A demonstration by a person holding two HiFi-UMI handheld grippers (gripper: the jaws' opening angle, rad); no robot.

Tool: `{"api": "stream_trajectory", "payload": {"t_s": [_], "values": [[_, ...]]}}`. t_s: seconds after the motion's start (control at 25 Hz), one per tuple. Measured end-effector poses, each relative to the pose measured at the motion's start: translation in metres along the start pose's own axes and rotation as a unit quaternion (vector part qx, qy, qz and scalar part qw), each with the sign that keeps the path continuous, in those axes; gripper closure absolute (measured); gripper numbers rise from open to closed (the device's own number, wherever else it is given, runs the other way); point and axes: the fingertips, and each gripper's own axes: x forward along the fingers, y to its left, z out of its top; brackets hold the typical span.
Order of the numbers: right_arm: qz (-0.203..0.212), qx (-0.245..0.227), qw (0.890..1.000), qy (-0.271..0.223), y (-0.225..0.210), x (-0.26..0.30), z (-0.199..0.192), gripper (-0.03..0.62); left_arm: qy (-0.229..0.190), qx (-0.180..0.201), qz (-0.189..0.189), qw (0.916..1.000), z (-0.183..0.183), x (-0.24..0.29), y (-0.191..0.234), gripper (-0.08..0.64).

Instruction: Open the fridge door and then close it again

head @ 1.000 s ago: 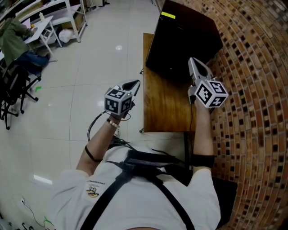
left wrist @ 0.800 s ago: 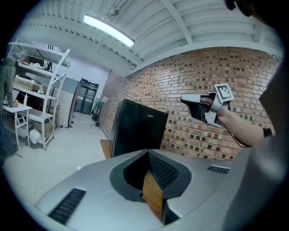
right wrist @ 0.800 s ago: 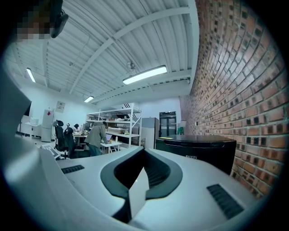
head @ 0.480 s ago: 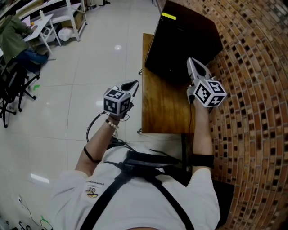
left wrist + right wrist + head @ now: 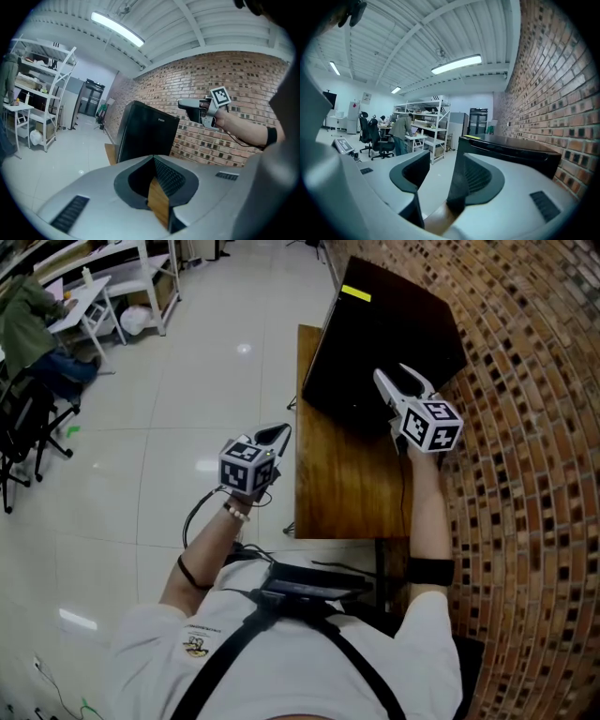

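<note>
The left tongs [image 5: 275,434] were shut on nothing, off the counter's [image 5: 342,470] left edge, over the floor [image 5: 187,381]. The closed black fridge [image 5: 375,334] stood at the counter's far end. Only the left gripper view showed lettering on the fridge. Only the right gripper view showed a person [image 5: 400,133] by shelves [image 5: 424,117]. The right tongs [image 5: 392,374] had just been opening, with nothing between them, at the fridge's near face beside the brick wall [image 5: 525,474].
</note>
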Motion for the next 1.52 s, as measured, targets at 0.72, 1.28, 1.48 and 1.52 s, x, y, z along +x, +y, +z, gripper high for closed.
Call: {"api": "stream_trajectory", "payload": {"t_s": [0.72, 1.28, 1.48, 1.52], "values": [[0.002, -0.141, 0.981, 0.132, -0.060, 0.168, 0.013, 0.308, -0.002, -0.017, 0.002, 0.9999, 0.027, 0.014, 0.083, 0.558], [0.011, -0.252, 0.943, 0.216, -0.069, 0.212, -0.004, 0.374, -0.011, -0.042, 0.023, 0.9988, 0.031, 0.009, 0.126, 0.558], [0.013, -0.268, 0.935, 0.230, -0.067, 0.216, -0.006, 0.467, -0.010, -0.043, 0.027, 0.9987, 0.028, 0.005, 0.131, 0.558], [0.009, -0.277, 0.932, 0.233, -0.068, 0.217, -0.005, 0.484, -0.010, -0.043, 0.027, 0.9986, 0.028, 0.004, 0.131, 0.558]]}}
